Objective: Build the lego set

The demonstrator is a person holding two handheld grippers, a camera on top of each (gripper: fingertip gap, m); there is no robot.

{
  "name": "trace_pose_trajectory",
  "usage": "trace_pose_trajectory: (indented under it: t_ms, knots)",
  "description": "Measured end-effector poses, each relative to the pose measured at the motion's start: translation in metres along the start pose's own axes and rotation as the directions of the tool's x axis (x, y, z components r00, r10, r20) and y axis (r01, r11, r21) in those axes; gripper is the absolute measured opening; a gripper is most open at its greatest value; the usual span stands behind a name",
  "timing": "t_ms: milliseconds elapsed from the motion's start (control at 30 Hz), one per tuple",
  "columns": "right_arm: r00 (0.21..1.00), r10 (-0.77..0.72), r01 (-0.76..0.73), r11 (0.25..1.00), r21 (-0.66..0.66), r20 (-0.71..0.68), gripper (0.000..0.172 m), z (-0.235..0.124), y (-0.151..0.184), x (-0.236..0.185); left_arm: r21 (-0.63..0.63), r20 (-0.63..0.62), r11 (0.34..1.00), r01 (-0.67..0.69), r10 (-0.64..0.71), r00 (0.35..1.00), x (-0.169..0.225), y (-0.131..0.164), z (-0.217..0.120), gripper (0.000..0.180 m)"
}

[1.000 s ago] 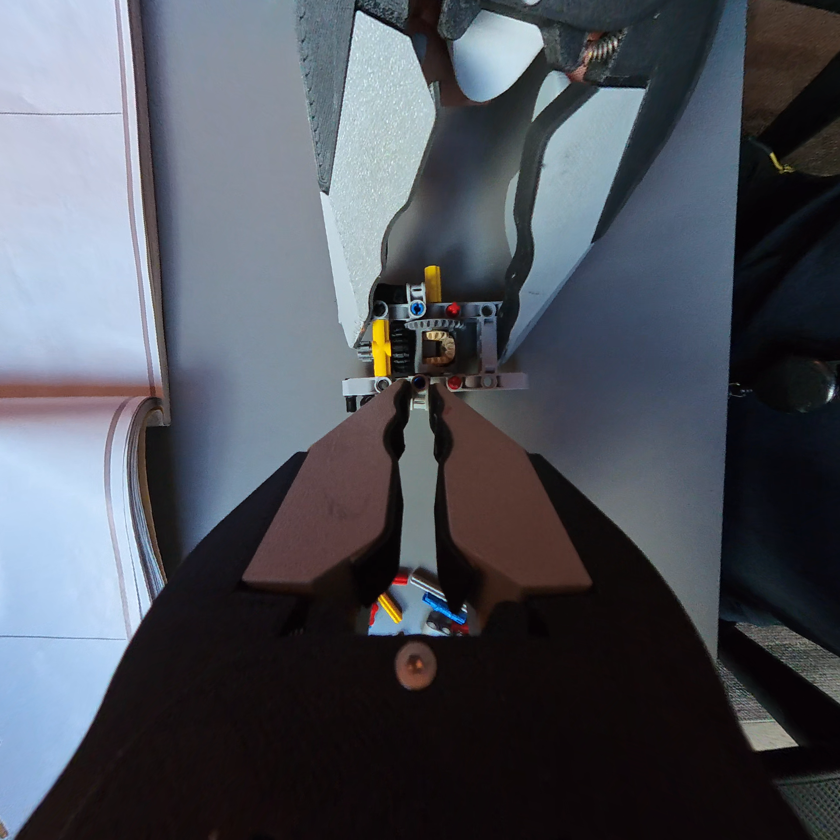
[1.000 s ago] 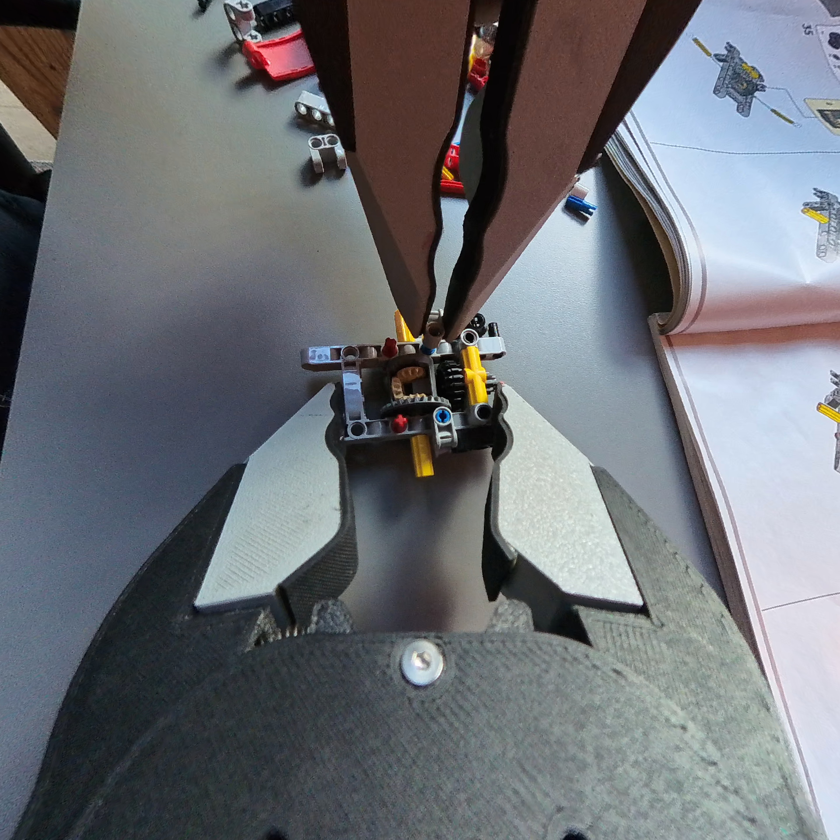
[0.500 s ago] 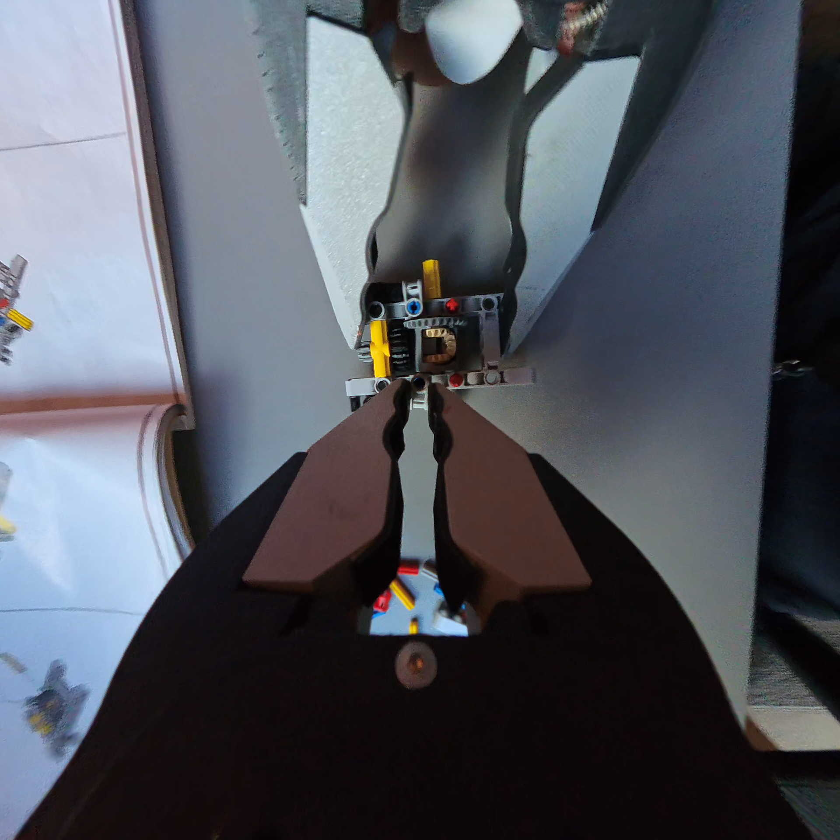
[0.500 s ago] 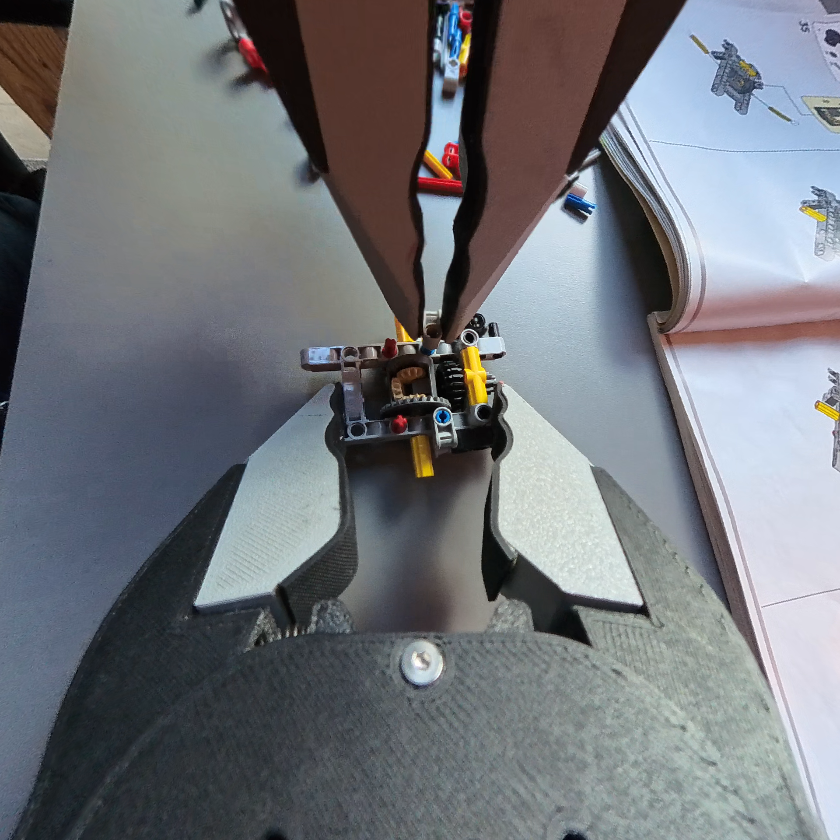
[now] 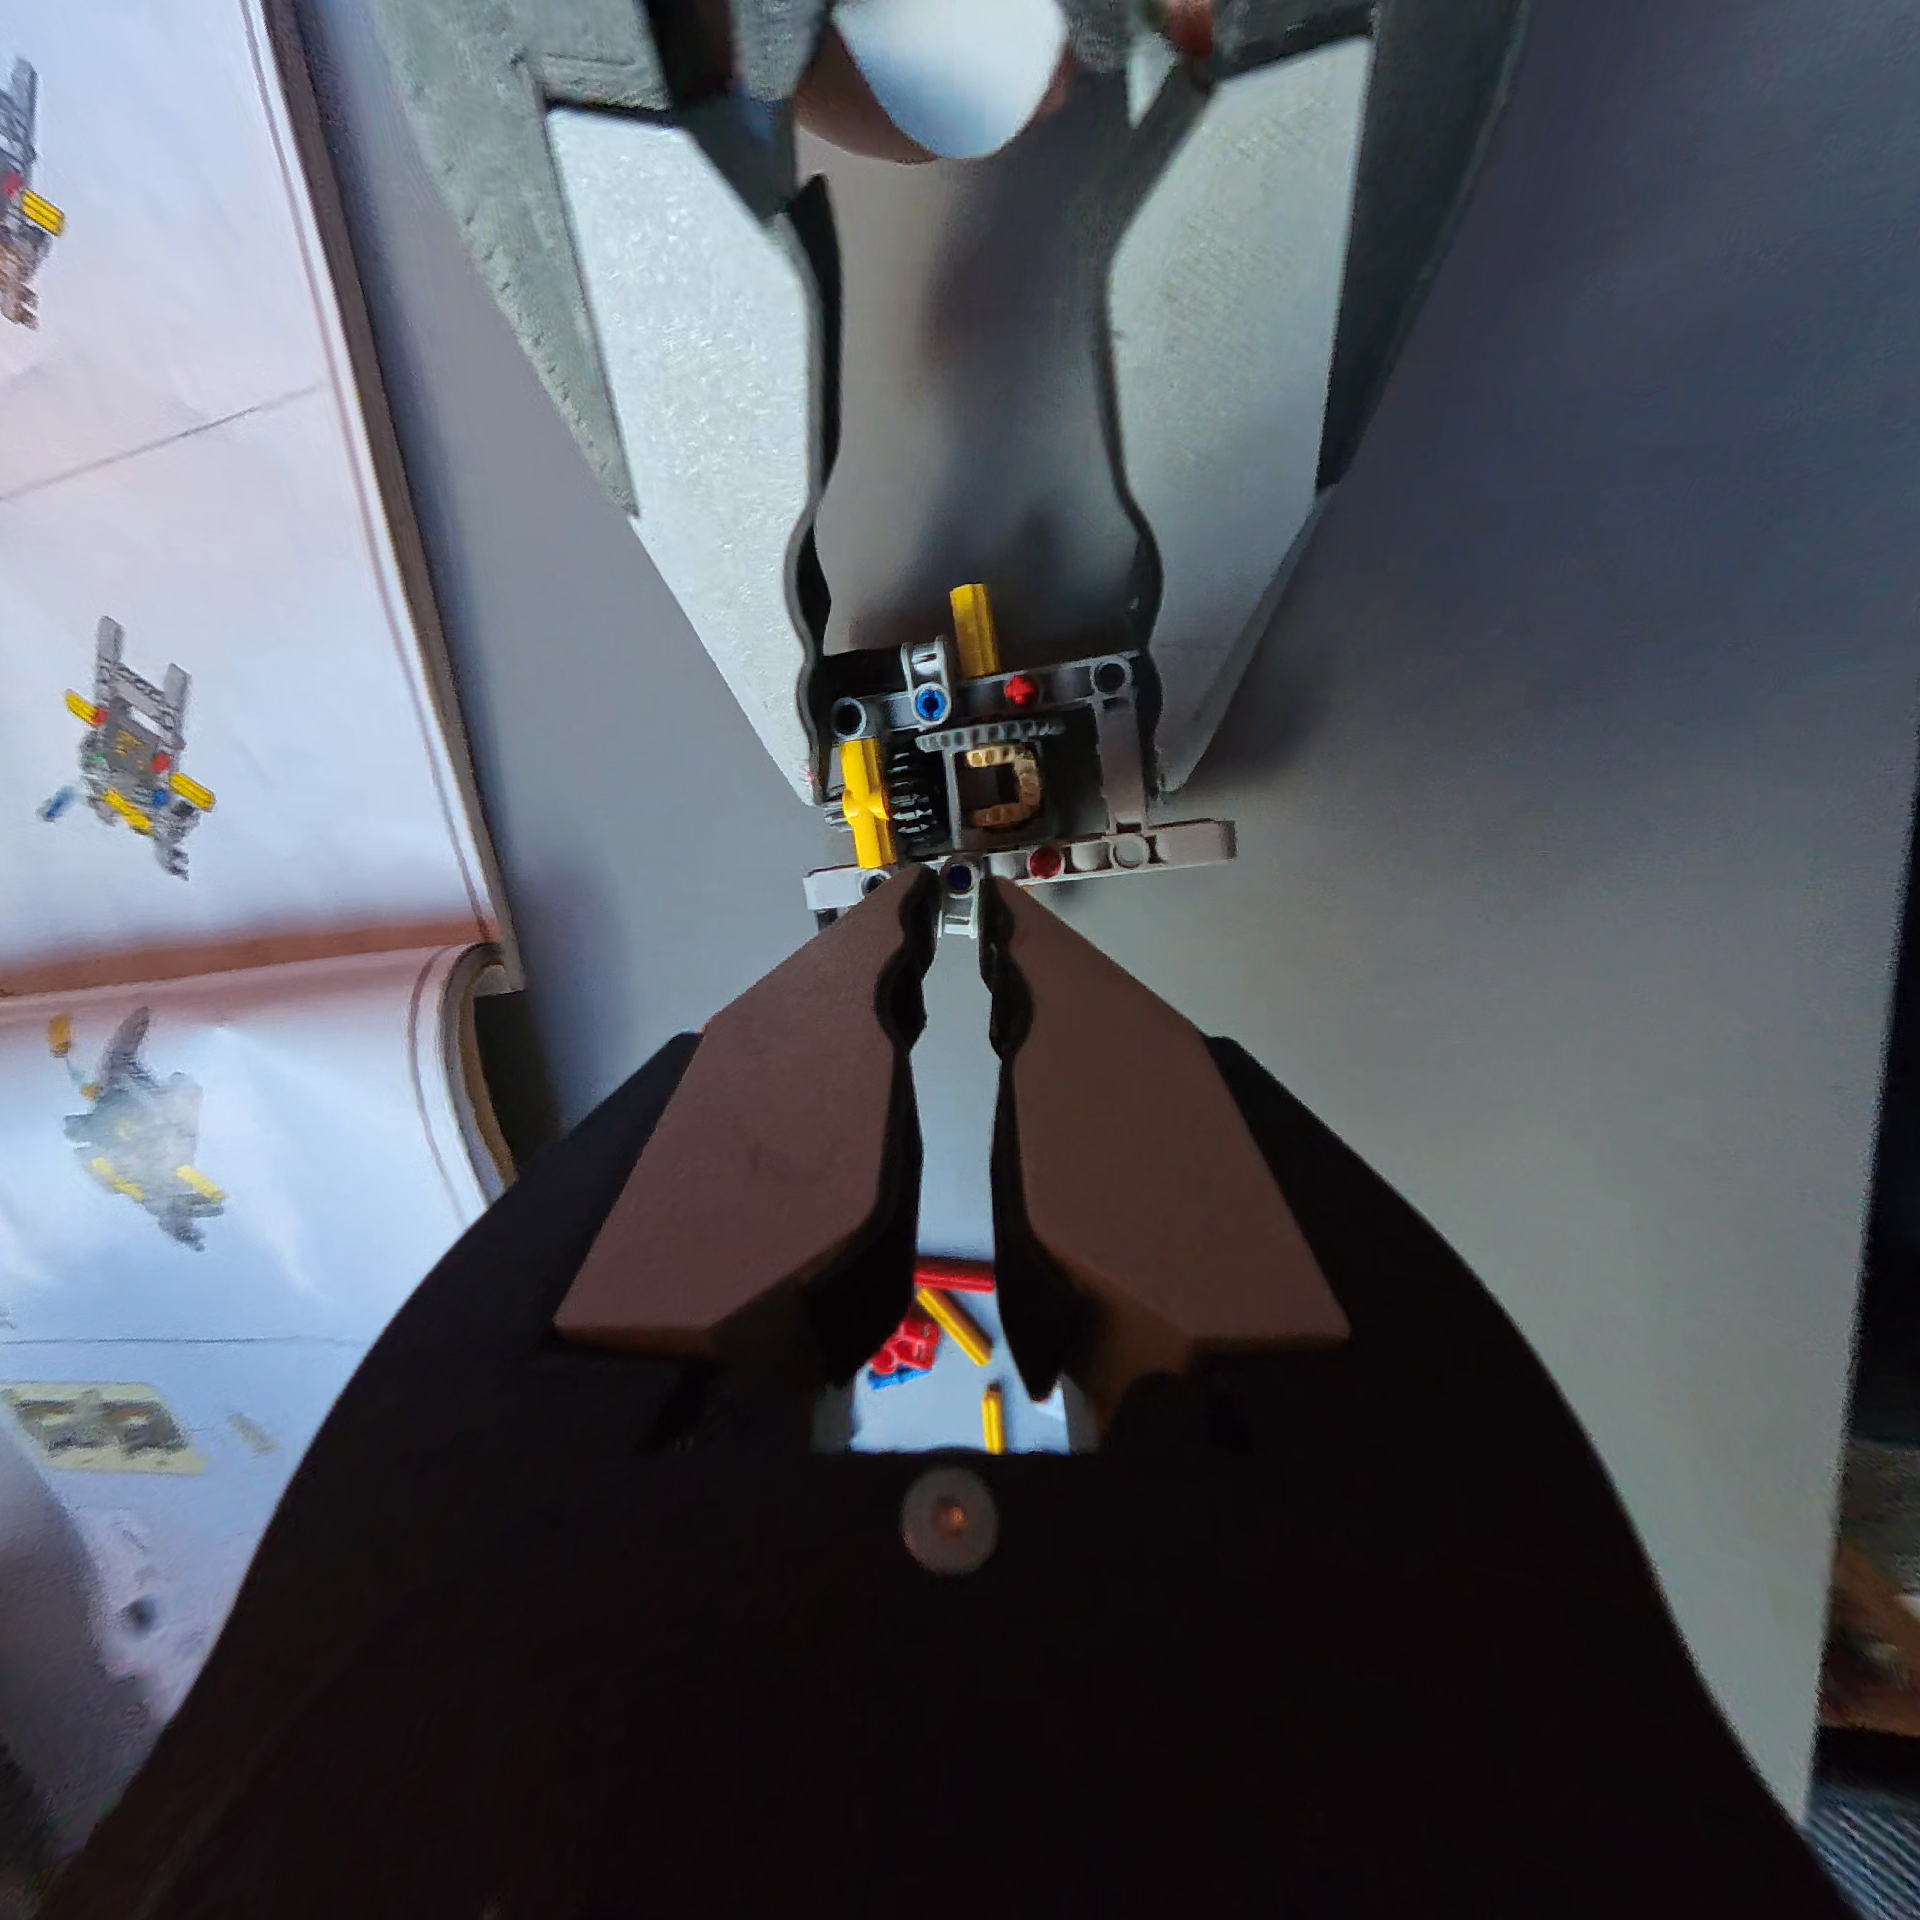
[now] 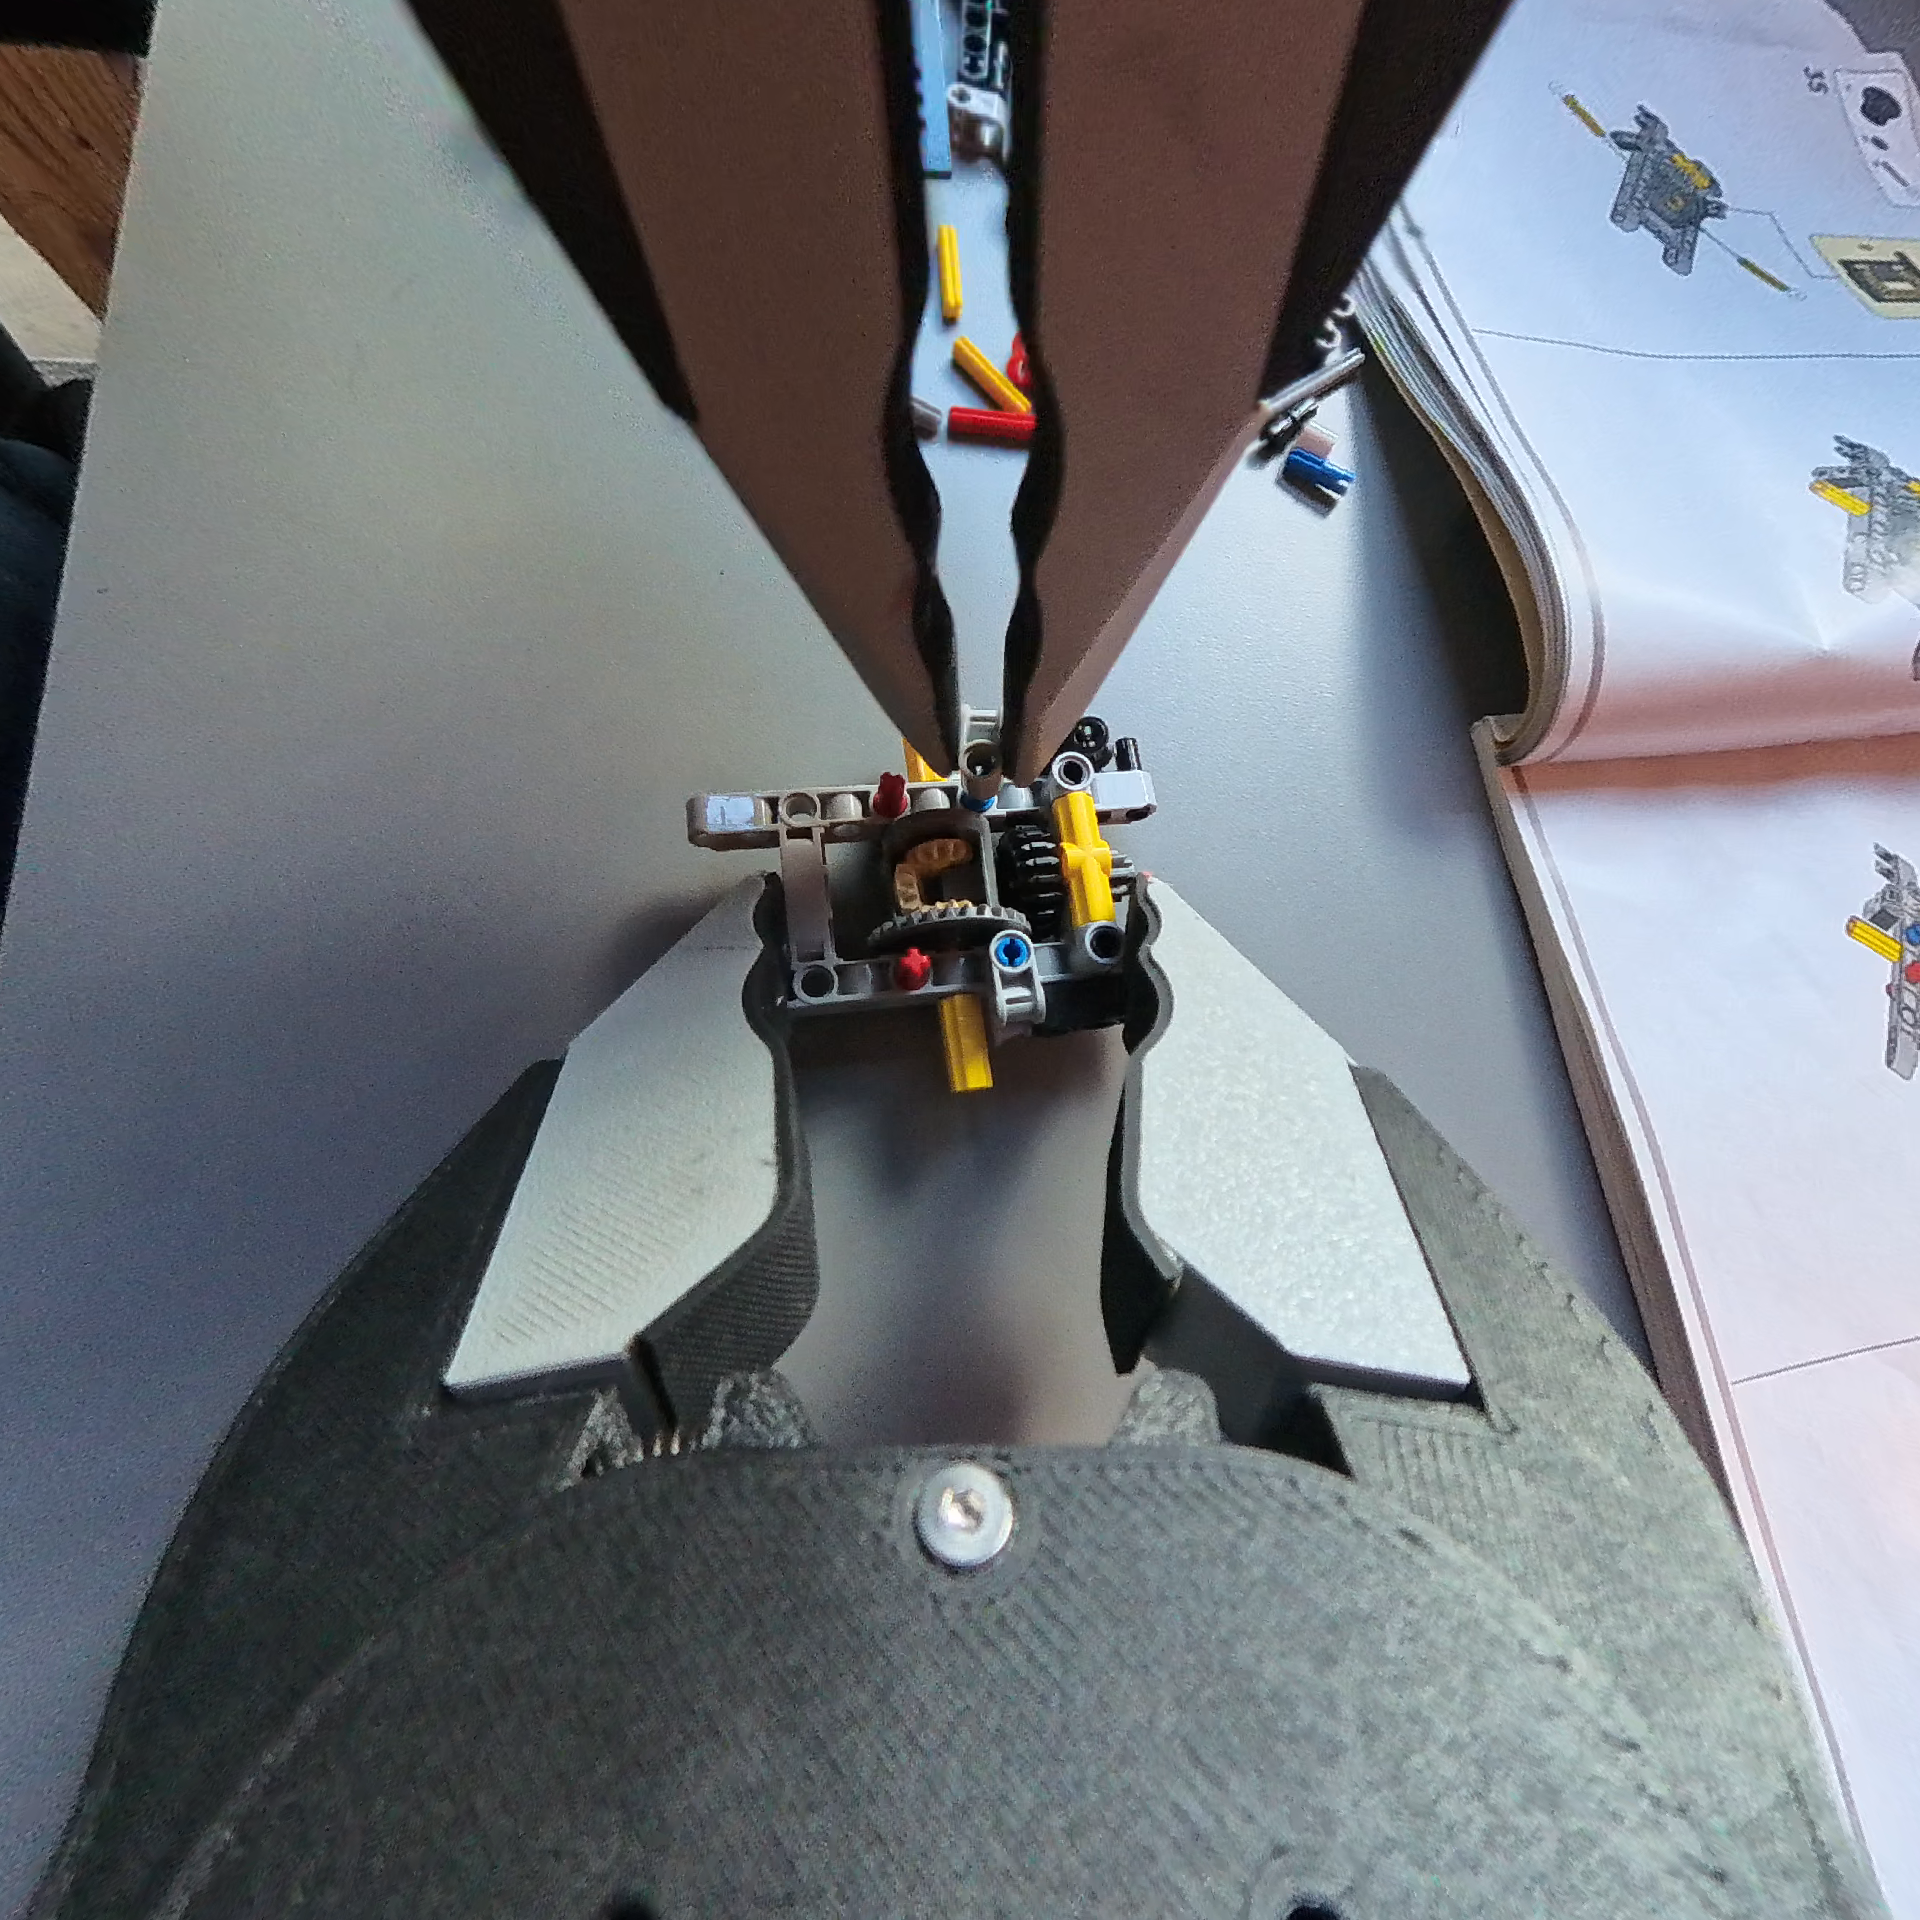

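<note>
A small gear assembly [image 6: 935, 894] of grey beams, a tan and a black gear and yellow axles rests on the grey table [image 6: 364, 623]. My right gripper [image 6: 954, 904], with grey fingers, is shut on its two sides. It also shows at the top of the left wrist view [image 5: 977, 727], clamping the assembly [image 5: 997, 769]. My left gripper [image 5: 956, 899], with brown fingers, is shut on a small light grey connector [image 5: 958, 916] at the assembly's long beam. In the right wrist view the left gripper [image 6: 977, 764] comes from above, its pads pressed on the connector [image 6: 979, 756].
An open instruction booklet lies on the left in the left wrist view [image 5: 156, 727] and on the right in the right wrist view [image 6: 1714, 623]. Loose red, yellow and blue pins [image 6: 987, 400] lie behind the left gripper, also seen under it [image 5: 935, 1330]. A blue pin [image 6: 1314, 473] lies near the booklet. Only a small space, under 4 cm, lies between the two pairs of fingers.
My left gripper has swung about the connector, so its view turned toward the booklet. Both grasps are unchanged and the assembly has stayed in place.
</note>
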State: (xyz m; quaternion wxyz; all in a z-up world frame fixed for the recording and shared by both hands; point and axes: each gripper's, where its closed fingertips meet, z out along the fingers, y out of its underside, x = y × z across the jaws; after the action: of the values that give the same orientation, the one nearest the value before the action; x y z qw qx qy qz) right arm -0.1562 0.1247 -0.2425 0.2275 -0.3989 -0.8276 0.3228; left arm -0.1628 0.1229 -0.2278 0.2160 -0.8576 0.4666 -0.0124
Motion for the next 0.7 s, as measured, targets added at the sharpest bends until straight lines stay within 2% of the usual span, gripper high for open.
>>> trace_pose_trajectory:
  t_ms: [200, 467, 633, 700]
  knots:
    - [1.0, 0.009, -0.009, 1.0, 0.01, 0.007, 0.063, 0.0005, -0.0009, -0.0002, 0.141, -0.261, 0.961, 0.238, -0.196, 0.945, 0.0014, 0.0005, -0.001, 0.005]
    - [0.999, 0.031, -0.031, 0.999, 0.018, 0.025, 0.063, 0.0005, -0.0009, 0.0, 0.183, -0.254, 0.954, 0.237, -0.187, 0.949, 0.0008, 0.0007, -0.0008, 0.005]
    - [1.0, 0.013, -0.013, 1.0, 0.011, 0.006, 0.063, 0.001, -0.0012, 0.0003, 0.204, -0.377, 0.892, 0.404, -0.309, 0.873, 0.0029, 0.0034, 0.0023, 0.005]
    - [1.0, 0.015, -0.015, 1.0, 0.012, 0.008, 0.063, 0.001, -0.0012, 0.0003, 0.197, -0.345, 0.901, 0.386, -0.305, 0.888, 0.0028, 0.0035, 0.0026, 0.005]
